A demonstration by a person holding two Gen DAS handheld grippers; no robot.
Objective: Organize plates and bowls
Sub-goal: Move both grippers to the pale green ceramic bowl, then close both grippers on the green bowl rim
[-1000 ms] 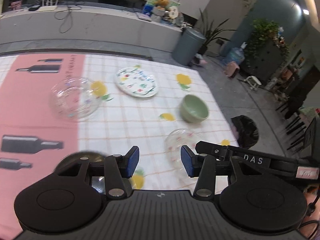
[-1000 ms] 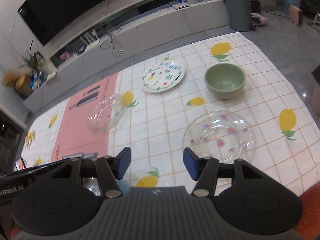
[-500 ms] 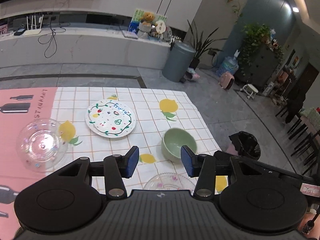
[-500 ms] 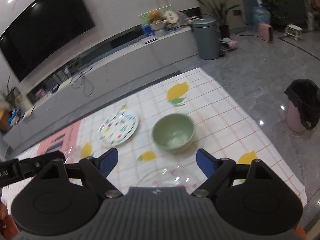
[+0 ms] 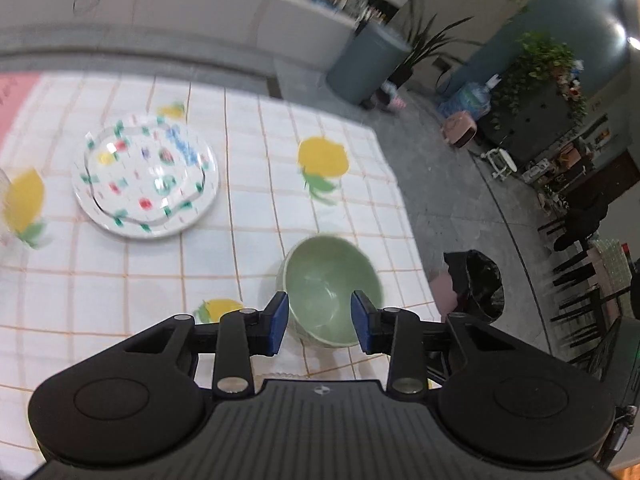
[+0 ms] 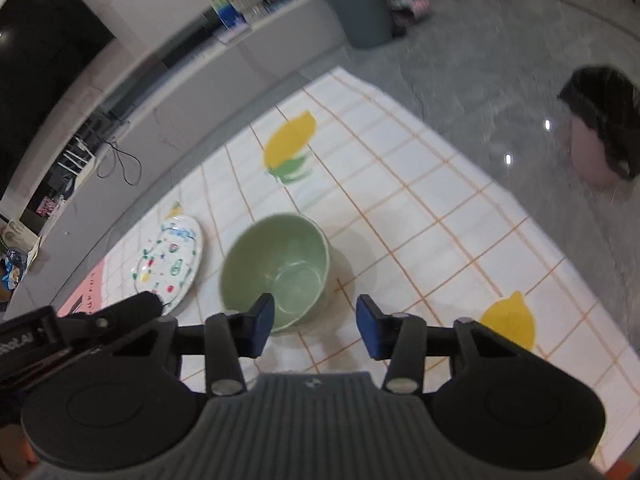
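Note:
A pale green bowl [image 5: 332, 284] [image 6: 276, 268] stands upright on the checked tablecloth near the table's right edge. My left gripper [image 5: 320, 322] hovers close over its near rim. Its jaws are closing, and the blue pads frame the bowl without pressing on it. My right gripper [image 6: 316, 324] is just right of the bowl, jaws closing too. Its left pad overlaps the near rim and its right pad is over bare cloth. A white plate with coloured drawings [image 5: 146, 176] [image 6: 170, 264] lies flat to the bowl's left. The left gripper's body [image 6: 80, 328] shows in the right wrist view.
The table [image 6: 460, 208] ends just right of the bowl, with grey floor beyond. On the floor stand a black-lined bin [image 5: 480, 284] [image 6: 600, 120] and a grey bin [image 5: 366, 64] [image 6: 356, 4]. A long counter [image 6: 180, 92] runs behind the table.
Both grippers have come down and forward onto the green bowl, which now fills the space at the fingertips. Both pairs of jaws stand narrower. The clear glass dishes have left view.

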